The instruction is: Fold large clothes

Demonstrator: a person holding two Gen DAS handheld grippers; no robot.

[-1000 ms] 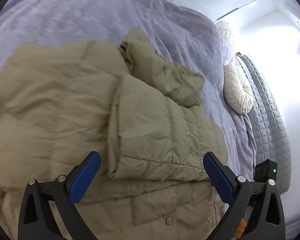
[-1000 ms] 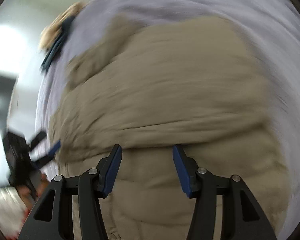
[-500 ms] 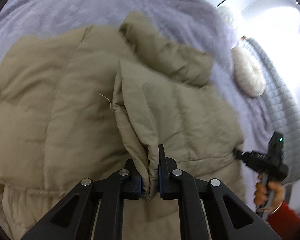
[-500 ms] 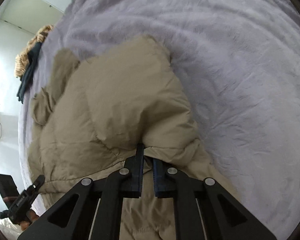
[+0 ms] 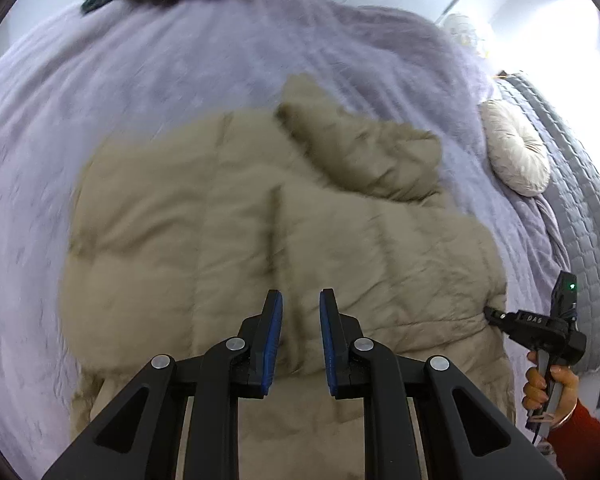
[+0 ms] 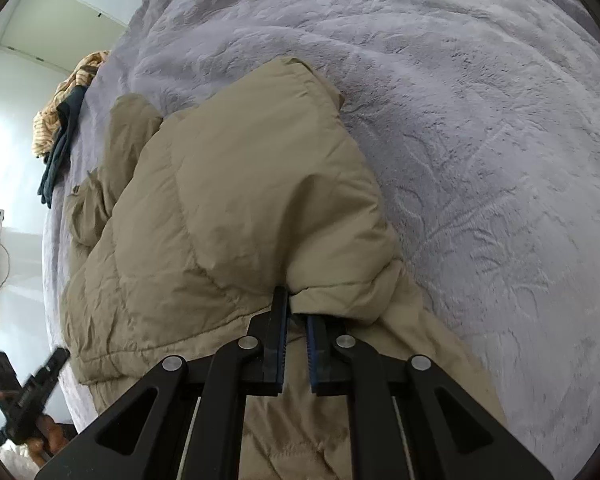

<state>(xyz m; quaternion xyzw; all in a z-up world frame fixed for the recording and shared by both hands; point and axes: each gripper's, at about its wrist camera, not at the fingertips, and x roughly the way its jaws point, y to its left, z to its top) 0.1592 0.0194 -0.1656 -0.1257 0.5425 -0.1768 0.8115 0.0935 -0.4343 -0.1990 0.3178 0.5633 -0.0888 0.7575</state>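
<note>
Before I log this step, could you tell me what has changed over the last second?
The left gripper closed on the folded edge of the tan puffer jacket, then let go: its fingers are opening with nothing between them. The right gripper closed on the jacket's side and grips it now. The jacket stayed on the purple blanket.

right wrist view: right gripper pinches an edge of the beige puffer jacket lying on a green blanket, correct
Not green: the right wrist view shows the blanket is lavender. The right gripper does pinch an edge of the beige puffer jacket lying on it.
</note>
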